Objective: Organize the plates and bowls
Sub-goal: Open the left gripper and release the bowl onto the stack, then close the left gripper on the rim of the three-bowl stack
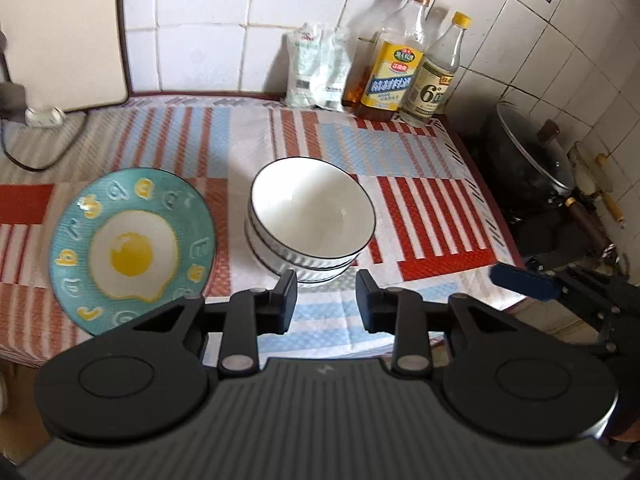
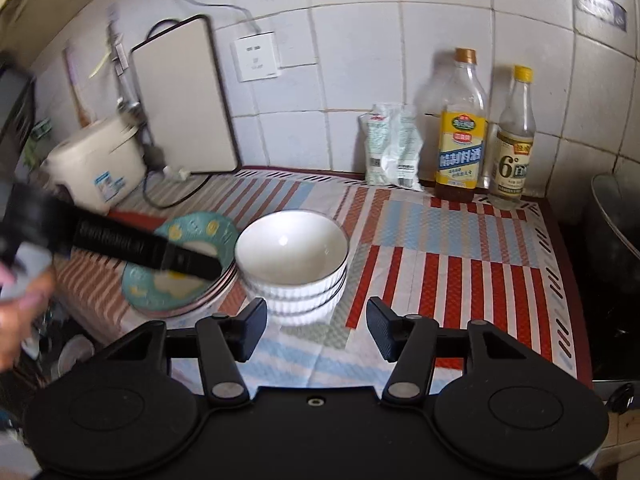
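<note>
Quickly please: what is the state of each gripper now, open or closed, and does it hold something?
Left gripper: open, holding nothing.
Right gripper: open, holding nothing.

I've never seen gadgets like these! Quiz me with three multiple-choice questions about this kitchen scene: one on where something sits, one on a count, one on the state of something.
1. Where does the teal egg plate lie relative to the stack of white bowls, in the left wrist view?
A. To its left
B. On top of it
C. Behind it, by the wall

2. How many capped bottles stand by the tiled wall?
A. One
B. Two
C. Four

3. How stand the jaws of the left gripper?
A. Shut on a bowl
B. Shut on the plate
C. Open, holding nothing

Answers:
1. A: the plate lies beside the bowls, on their left.
2. B: the yellow-labelled bottle and the clear bottle stand side by side.
3. C: a gap shows between its fingers, with only the striped cloth behind it.
</note>
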`<state>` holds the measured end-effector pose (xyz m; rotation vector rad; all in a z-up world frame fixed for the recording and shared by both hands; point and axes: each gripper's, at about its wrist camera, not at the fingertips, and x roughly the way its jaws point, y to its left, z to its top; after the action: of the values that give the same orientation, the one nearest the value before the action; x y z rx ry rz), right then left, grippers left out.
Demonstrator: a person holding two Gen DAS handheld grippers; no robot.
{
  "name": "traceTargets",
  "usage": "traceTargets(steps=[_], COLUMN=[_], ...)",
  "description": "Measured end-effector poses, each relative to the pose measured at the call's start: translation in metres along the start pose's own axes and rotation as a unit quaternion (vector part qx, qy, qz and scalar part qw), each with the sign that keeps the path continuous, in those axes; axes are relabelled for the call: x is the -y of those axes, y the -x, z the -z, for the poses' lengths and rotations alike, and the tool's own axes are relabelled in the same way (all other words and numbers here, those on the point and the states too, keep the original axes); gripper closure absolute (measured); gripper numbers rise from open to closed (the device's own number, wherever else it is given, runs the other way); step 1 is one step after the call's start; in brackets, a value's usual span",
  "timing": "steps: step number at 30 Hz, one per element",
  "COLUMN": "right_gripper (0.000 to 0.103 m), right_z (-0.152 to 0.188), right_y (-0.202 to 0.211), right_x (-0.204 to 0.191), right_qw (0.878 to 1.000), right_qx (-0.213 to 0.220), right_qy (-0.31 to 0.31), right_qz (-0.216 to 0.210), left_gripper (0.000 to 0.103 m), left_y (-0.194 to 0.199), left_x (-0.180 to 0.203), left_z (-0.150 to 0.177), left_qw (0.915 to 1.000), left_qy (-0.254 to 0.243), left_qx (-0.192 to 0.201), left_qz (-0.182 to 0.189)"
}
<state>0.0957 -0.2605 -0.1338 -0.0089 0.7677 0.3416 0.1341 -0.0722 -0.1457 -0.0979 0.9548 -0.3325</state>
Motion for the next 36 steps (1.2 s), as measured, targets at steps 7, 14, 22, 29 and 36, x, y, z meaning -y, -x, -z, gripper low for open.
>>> traceTargets(steps=[7, 14, 22, 29, 36], right_gripper=[0.030, 0.006, 0.005, 0.001, 0.001], right_z=[0.026, 0.066, 0.077, 0.078, 0.071], right_y=[0.011, -0.021, -0.082, -0.121, -0.137], right_x=[-0.009, -0.012, -0.006, -0.004, -0.009], right_qw=[0.999, 0.994, 0.997, 0.998, 0.997], right_qx=[0.020, 0.097, 0.076, 0.067, 0.076], right_qy=[0.028, 0.042, 0.011, -0.003, 0.009], right_qz=[-0.013, -0.010, -0.011, -0.014, -0.021], left_gripper=[0.062, 0.054, 0.037, 0.028, 0.028], left_y=[0.014, -0.008, -0.043, -0.065, -0.084], left_x=[0.001, -0.003, -0.016, -0.031, -0.045], left_z=[0.023, 0.047, 0.047, 0.032, 0.020], left_qw=[0.9984, 0.9957, 0.9922, 0.9885, 0.9856], left_qy=[0.000, 0.028, 0.041, 0.101, 0.154], left_qx=[0.056, 0.087, 0.116, 0.112, 0.069], left_qz=[0.004, 0.013, -0.023, -0.007, 0.010])
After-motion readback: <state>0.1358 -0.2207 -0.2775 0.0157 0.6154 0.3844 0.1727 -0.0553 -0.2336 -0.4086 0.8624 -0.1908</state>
